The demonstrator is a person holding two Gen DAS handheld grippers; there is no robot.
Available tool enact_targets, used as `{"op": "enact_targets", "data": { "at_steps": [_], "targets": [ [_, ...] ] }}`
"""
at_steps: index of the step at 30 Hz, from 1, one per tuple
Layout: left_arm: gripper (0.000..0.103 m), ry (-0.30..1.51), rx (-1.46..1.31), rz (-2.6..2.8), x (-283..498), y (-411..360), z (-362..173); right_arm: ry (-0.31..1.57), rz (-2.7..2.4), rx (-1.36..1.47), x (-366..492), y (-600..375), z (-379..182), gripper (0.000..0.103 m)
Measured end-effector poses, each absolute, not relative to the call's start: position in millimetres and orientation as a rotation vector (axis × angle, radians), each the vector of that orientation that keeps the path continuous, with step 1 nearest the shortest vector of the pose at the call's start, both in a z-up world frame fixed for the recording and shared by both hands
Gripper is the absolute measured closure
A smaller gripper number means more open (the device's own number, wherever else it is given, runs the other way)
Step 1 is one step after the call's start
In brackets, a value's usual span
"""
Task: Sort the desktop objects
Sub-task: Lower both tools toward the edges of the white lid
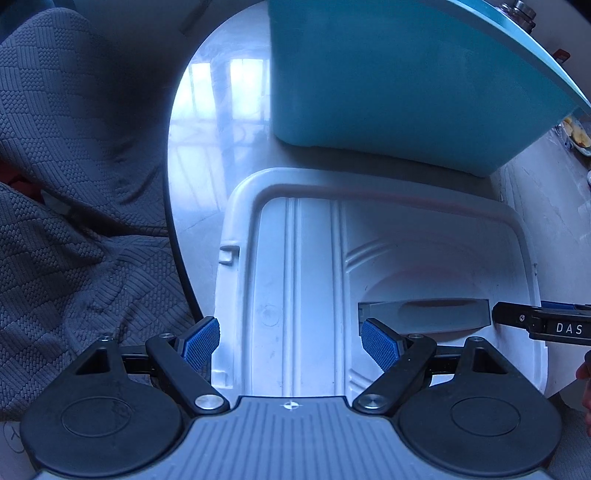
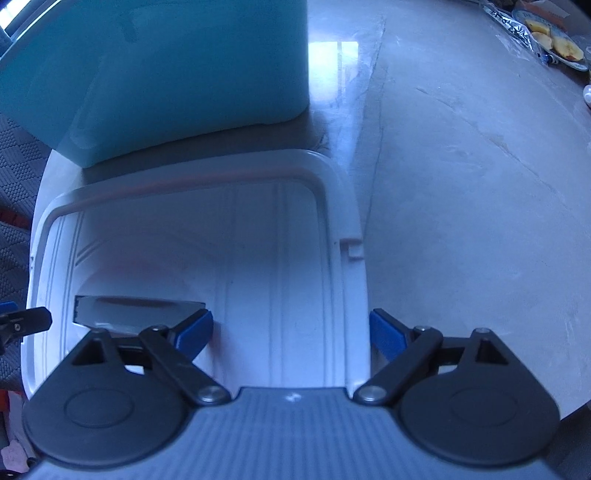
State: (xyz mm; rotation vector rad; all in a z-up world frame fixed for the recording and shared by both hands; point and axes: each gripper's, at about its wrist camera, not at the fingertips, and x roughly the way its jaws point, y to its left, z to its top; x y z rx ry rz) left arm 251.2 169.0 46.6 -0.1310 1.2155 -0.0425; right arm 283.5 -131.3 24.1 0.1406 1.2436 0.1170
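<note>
A white plastic lid [image 1: 303, 277] [image 2: 258, 240] lies flat on the table, with a grey handle bar [image 1: 424, 314] [image 2: 140, 310] set in its middle. Behind it stands a teal box [image 1: 406, 81] [image 2: 166, 66]. My left gripper [image 1: 291, 343] hangs open over the lid's left side, one pad beyond the left rim and the other beside the handle bar. My right gripper [image 2: 291, 334] hangs open over the lid's right side, one pad beyond the right rim and the other at the bar's end. Nothing is pinched by either.
Grey knitted fabric [image 1: 74, 184] lies beyond the round table edge on the left. The pale stone tabletop [image 2: 480, 184] stretches to the right. A plate of yellow food pieces [image 2: 554, 44] sits far right. A metal bottle top [image 1: 521, 11] shows behind the box.
</note>
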Motion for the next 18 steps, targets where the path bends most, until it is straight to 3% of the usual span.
{"op": "enact_targets", "data": {
  "at_steps": [18],
  "targets": [
    [0.017,1.265,-0.194,-0.022,260.5,235.7,40.7,1.284,0.199,0.098,289.9,-75.1,33.8,0.012]
  ]
}}
